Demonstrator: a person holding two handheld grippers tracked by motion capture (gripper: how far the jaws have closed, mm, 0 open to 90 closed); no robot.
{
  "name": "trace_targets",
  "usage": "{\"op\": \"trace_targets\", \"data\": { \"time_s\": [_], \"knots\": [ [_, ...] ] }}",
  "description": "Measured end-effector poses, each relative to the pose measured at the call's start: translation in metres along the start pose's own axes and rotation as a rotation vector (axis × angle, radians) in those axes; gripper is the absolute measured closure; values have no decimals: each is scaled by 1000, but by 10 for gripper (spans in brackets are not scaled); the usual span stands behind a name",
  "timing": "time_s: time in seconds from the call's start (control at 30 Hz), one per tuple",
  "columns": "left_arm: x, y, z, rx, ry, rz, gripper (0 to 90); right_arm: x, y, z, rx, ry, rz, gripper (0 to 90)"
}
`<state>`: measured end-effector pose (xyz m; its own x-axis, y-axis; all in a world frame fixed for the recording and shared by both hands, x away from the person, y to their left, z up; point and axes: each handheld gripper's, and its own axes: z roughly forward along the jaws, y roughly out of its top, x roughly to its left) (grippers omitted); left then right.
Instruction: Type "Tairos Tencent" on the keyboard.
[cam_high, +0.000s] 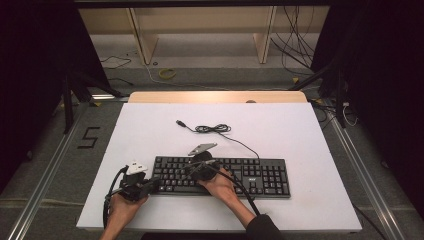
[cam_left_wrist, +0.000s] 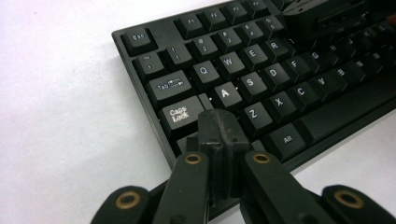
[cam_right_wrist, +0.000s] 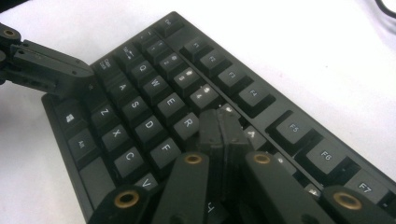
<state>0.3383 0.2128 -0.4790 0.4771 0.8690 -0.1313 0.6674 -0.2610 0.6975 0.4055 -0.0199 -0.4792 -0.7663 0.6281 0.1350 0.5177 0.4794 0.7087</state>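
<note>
Closed black jaws of the left gripper rested at the near left corner of the keyboard, gripping nothing. That keyboard, black, rigid and fairly light, lay near-centre on the white table; its ends looked best for lifting. Farther right, the right gripper, also shut and empty, pressed the upper letter rows.

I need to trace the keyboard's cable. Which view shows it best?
The high view: the cable runs from the keyboard to its plug, coiled midway. The right gripper view catches a bit at its top corner; the left gripper view shows keys.
</note>
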Motion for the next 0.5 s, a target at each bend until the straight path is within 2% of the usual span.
{"op": "trace_targets", "data": {
  "time_s": [0.2, 0.5],
  "knots": [
    [-1, 0, 0, 7, 8, -1, 891, 1, 0, 1, -4, -11, -11, 900],
    [-1, 0, 0, 5, 4, -8, 890, 1, 0, 0, -3, -13, -1, 900]
  ]
}}
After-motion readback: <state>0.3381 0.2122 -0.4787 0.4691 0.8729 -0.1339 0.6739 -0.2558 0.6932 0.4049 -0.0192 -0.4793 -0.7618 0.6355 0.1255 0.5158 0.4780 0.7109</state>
